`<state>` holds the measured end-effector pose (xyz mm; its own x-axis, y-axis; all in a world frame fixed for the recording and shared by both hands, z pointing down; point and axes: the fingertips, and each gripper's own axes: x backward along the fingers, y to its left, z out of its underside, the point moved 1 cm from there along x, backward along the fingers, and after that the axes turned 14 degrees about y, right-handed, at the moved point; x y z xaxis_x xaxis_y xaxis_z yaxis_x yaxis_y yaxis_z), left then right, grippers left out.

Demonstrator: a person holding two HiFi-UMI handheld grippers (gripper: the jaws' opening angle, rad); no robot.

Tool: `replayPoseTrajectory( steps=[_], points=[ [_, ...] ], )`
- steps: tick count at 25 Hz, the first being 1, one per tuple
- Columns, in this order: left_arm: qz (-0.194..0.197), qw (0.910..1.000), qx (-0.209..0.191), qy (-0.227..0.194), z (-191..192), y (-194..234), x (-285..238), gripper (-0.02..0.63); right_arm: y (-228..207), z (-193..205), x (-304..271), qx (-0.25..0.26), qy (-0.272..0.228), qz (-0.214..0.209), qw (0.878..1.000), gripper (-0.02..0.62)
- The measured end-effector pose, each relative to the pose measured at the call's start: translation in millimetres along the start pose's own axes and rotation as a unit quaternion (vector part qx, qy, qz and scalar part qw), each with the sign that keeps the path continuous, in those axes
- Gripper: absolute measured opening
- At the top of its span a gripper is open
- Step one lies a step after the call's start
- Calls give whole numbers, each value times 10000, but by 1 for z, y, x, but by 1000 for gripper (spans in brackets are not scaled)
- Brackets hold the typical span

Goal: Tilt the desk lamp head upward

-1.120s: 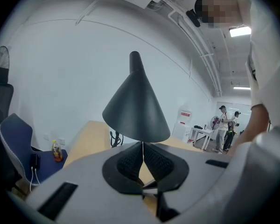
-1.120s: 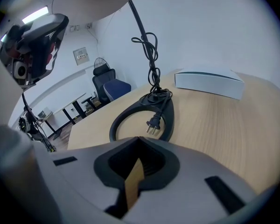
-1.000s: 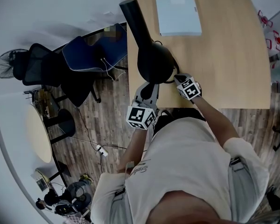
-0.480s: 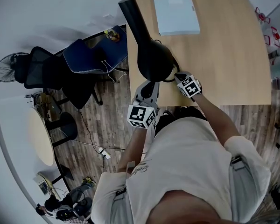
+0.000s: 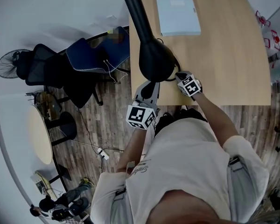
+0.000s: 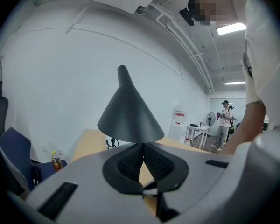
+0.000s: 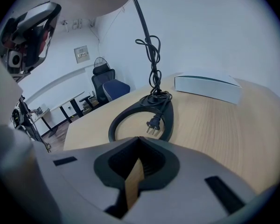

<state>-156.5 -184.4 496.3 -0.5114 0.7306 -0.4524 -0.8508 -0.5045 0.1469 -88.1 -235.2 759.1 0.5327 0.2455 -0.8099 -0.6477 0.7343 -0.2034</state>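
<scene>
**Tool state.** Your left gripper (image 6: 142,148) had its jaws closed to the tips, with only a thin wedge of gap lower down and nothing held between them. Your right gripper (image 7: 139,141) was likewise almost fully closed and empty, with only a sliver of the light wooden desk top (image 7: 224,139) showing through the gap.

**View differences.** The left gripper view showed the black conical desk lamp head (image 6: 130,113) from the side, wide rim down and narrow end up. The right gripper view showed what the shade hid from above: the black ring-shaped lamp base (image 7: 115,122), with a black two-pin plug (image 7: 151,123) lying inside it and a bundled black cord (image 7: 154,73) rising from its far end. It also showed a flat white box (image 7: 207,87) further back on the desk.

**Position.** The lamp head stood just ahead of and above the left jaw tips; contact could not be confirmed. The right jaws pointed at the base, just short of it.
</scene>
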Motion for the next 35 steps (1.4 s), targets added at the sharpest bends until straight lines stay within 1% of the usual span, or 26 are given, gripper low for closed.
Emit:
replayPoseTrajectory(
  steps=[6,11,16,20,25,29,35],
  points=[
    [22,10000,-30,-74,-10,-9,16,15,1,-1,0,-67,-24,32,10000,-5],
    [47,9998,-15,-181,-19,-18,29,15,-1,-1,0,-18,-60,102,9999,-5],
    [44,9997,35,-239,-28,-26,42,15,0,0,1,-39,-47,83,9999,-5],
    [16,9996,2,-273,-37,-30,52,15,-1,-2,0,-42,-83,98,9999,-5],
    [36,9997,95,-207,-42,-35,61,15,1,2,0,-24,-83,138,9999,-5],
    [48,9995,122,-301,-51,-39,67,15,1,2,1,45,-120,181,9998,-5],
    [-147,9987,96,-481,-73,-34,81,15,0,1,-1,116,-125,209,9996,-5]
  ],
)
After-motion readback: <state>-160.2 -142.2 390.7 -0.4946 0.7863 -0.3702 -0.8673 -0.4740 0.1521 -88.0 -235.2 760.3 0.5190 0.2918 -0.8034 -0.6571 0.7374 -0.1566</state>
